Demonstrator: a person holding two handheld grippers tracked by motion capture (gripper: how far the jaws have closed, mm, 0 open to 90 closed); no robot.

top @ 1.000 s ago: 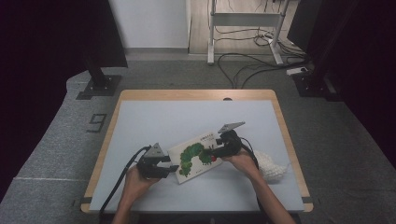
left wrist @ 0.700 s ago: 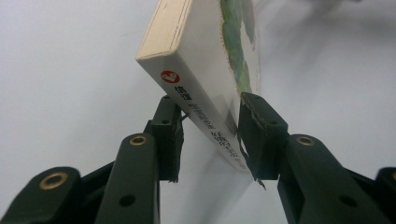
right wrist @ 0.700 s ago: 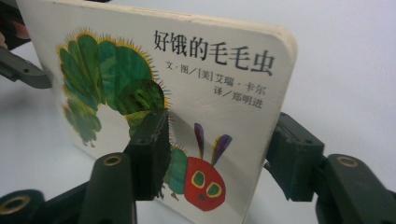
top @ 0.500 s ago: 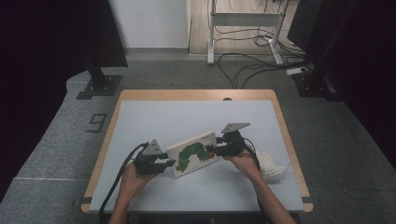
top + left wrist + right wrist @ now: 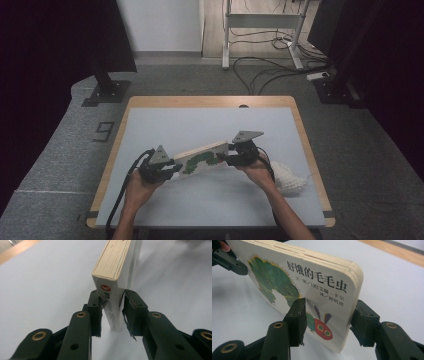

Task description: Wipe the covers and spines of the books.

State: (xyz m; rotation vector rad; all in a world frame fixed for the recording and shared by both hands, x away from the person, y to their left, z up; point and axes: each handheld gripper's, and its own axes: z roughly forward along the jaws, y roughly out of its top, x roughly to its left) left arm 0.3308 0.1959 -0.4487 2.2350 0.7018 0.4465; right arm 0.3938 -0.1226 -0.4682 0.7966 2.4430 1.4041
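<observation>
I pinch the book at both ends, left gripper on the spine, right gripper just closing on its cover. It looks stiff, thick and not heavy.

Book between both hand-held grippers

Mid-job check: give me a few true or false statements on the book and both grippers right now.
1. The left gripper clamps the book at its spine end. True.
2. The book lies flat on the table. False: it stands tilted on its edge.
3. The right gripper has one jaw on the caterpillar cover. True.
4. A white knitted thing sits on the book. False: it lies on the table beside the right forearm.
</observation>
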